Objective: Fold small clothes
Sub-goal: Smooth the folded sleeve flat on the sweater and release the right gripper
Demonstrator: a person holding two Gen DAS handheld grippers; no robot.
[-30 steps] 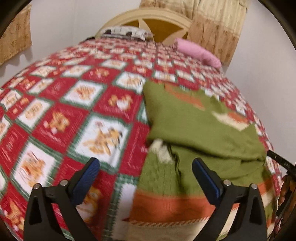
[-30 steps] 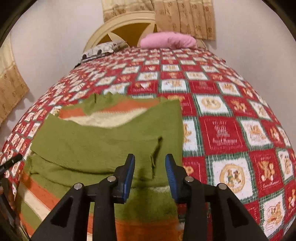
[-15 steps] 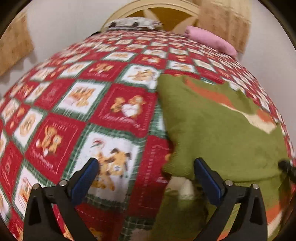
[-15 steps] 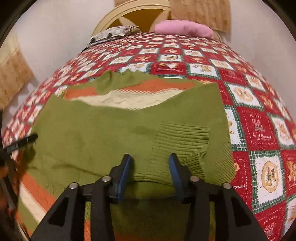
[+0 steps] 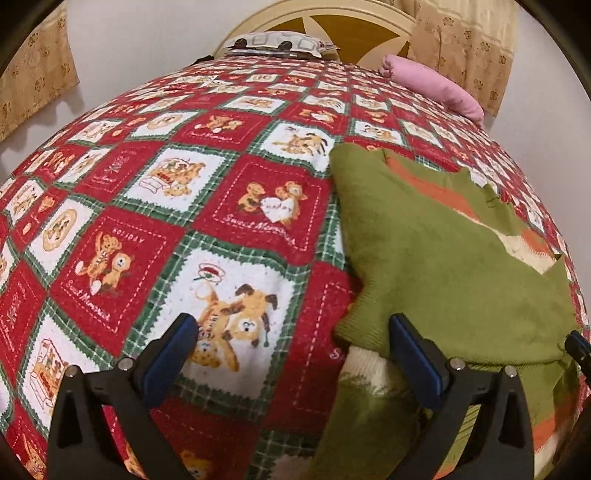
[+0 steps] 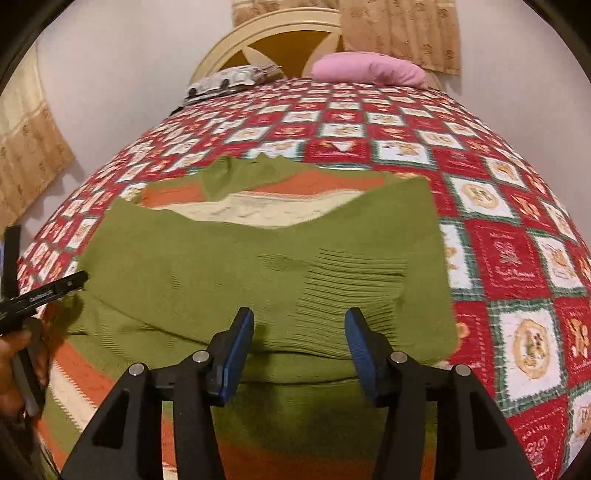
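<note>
A green sweater [image 6: 229,266] with orange and cream stripes lies flat on the bed's red, white and green patchwork bedspread [image 5: 207,221], toward the near end of the bed. Its green sleeves are folded in across the body; a ribbed cuff [image 6: 354,288] lies on top, near the sweater's right edge in the right wrist view. The striped chest shows beyond the folded sleeves, the striped hem nearer the cameras.

Right gripper [image 6: 299,350]: fingers apart, blue pads on either side of the near edge of the folded sleeve, just short of the cuff. The jaws have just been opening. Green knit lies in the gap between them; neither pad visibly presses on it.

Left gripper [image 5: 291,358]: fingers wide apart, low over the bed. The left finger [image 5: 166,362] is over bare bedspread; the right finger [image 5: 417,354] is at the sweater's left edge, where a folded sleeve corner overlaps a cream patch. Nothing is clamped.

In the right wrist view, part of the left gripper's black frame and a hand [image 6: 14,354] appear at the left border.

At the far end of the bed: a cream headboard [image 6: 273,40], a pink pillow [image 6: 369,70], a patterned pillow [image 6: 229,79]. Beige curtains [image 6: 402,33] hang behind.
</note>
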